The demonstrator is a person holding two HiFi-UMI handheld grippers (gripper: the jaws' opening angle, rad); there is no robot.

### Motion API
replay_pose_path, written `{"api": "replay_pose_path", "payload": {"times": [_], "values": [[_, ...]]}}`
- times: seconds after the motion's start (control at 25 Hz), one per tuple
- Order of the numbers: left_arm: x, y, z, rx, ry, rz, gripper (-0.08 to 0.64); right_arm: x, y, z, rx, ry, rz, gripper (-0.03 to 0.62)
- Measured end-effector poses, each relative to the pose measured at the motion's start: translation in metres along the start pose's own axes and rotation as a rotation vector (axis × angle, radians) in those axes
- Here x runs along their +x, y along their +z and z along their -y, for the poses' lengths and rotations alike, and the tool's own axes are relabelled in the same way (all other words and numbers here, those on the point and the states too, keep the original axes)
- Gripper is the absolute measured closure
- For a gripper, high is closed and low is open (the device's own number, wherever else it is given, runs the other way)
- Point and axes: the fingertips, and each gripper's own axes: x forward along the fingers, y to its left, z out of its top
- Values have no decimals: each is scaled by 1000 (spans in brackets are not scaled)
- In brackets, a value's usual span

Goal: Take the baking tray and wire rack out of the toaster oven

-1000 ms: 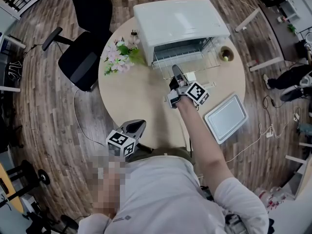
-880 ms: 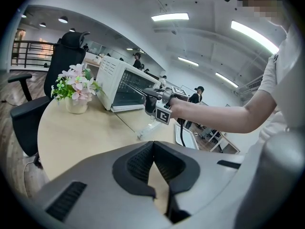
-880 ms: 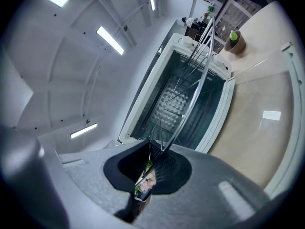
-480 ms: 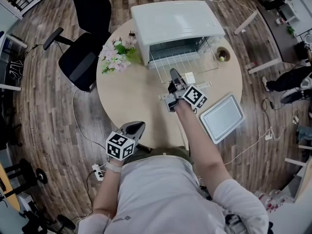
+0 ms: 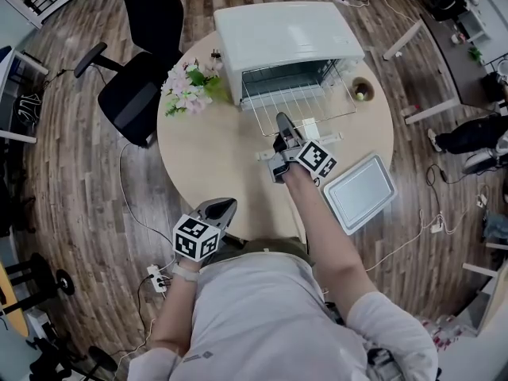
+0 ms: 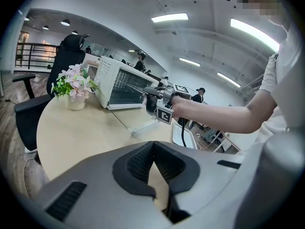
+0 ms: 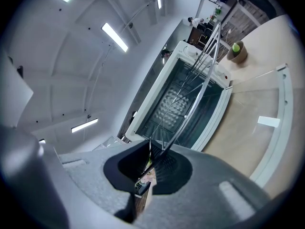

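Note:
The white toaster oven (image 5: 286, 34) stands at the far side of the round table, its glass door (image 5: 305, 140) folded down flat. The wire rack (image 5: 298, 98) sticks partway out of the oven mouth. My right gripper (image 5: 280, 127) is shut on the middle of the rack's front edge; in the right gripper view the rack's wires (image 7: 190, 85) run from the jaws (image 7: 151, 151) into the oven (image 7: 164, 113). The silver baking tray (image 5: 361, 190) lies on the table at the right. My left gripper (image 5: 219, 209) hovers at the table's near edge, shut and holding nothing (image 6: 153, 144).
A pot of pink flowers (image 5: 186, 90) stands left of the oven. A small cup (image 5: 363, 90) with a green thing in it sits to the oven's right. A black office chair (image 5: 131, 86) is beside the table at the left. Cables lie on the wooden floor.
The right gripper has drawn the wire rack a little farther out of the oven toward me. The left gripper looks the same, shut at the table edge.

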Motion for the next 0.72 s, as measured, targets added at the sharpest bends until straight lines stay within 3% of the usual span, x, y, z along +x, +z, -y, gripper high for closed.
{"api": "replay_pose_path", "payload": {"times": [0.2, 0.36, 0.72], "values": [[2, -2, 4, -2, 6, 2, 560, -20, -10, 9, -17, -20, -32, 581], [7, -4, 8, 2, 1, -3, 560, -37, -19, 18, -94, -36, -79, 581], [18, -7, 22, 3, -14, -3, 560, -69, -31, 10, -144, -6, -161, 581]]}}
